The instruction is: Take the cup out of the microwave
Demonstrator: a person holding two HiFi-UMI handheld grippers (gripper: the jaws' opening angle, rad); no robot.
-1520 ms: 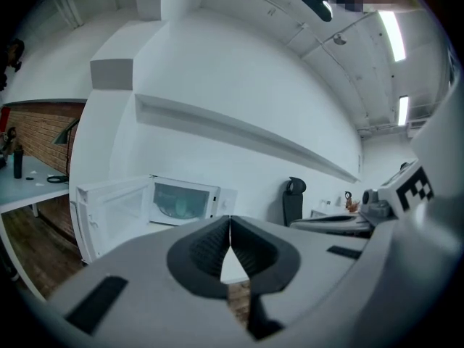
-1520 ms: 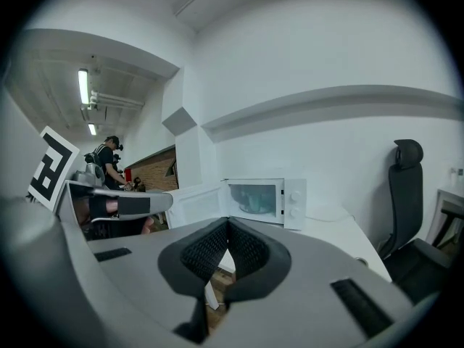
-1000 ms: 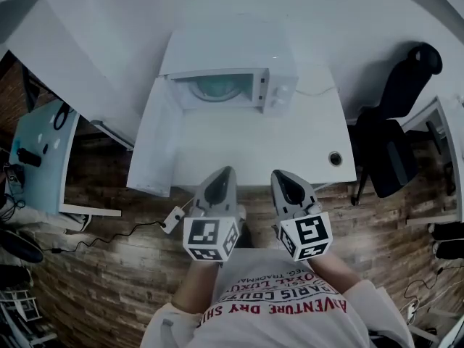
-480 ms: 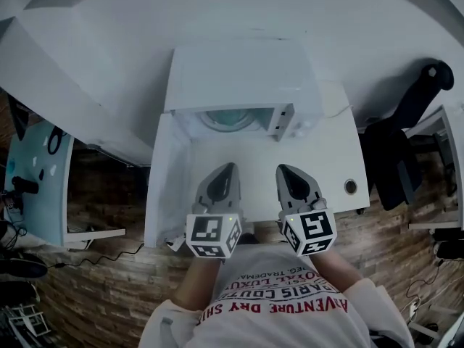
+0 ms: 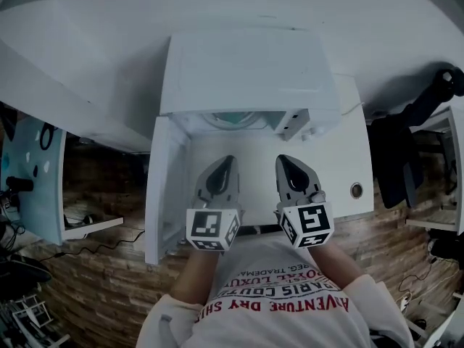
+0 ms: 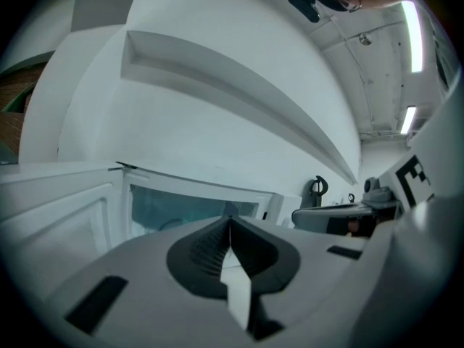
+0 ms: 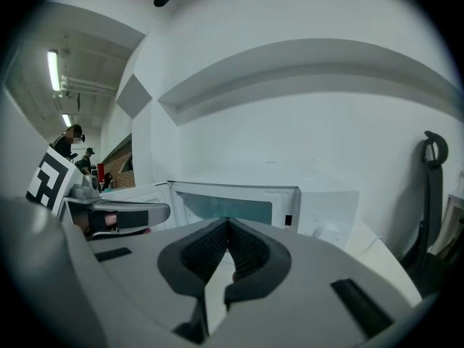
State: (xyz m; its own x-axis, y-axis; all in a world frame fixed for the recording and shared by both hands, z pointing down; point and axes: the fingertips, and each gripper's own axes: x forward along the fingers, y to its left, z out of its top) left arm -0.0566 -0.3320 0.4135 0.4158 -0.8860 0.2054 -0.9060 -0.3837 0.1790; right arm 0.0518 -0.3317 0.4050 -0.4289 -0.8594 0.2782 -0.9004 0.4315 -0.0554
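The white microwave (image 5: 246, 71) stands at the back of the white table, its door (image 5: 165, 187) swung wide open to the left. Inside the cavity a pale teal round shape (image 5: 232, 119) shows; I cannot tell whether it is the cup. My left gripper (image 5: 223, 164) and right gripper (image 5: 284, 162) hover side by side over the table just in front of the opening, both pointing at it. Both are shut with nothing between the pads. In the left gripper view the left gripper (image 6: 230, 227) faces the lit cavity (image 6: 181, 209). In the right gripper view the right gripper (image 7: 228, 227) faces the microwave (image 7: 239, 205).
The table (image 5: 341, 165) has a round cable hole (image 5: 356, 190) at its right front. A black chair (image 5: 406, 136) stands to the right and a pale blue side desk (image 5: 32, 180) to the left. A wall ledge runs above the microwave. The open door takes up the table's left side.
Both grippers have moved forward together from beyond the table's front edge to over the table, nearer the microwave's opening. Both stayed shut. The door stays open.
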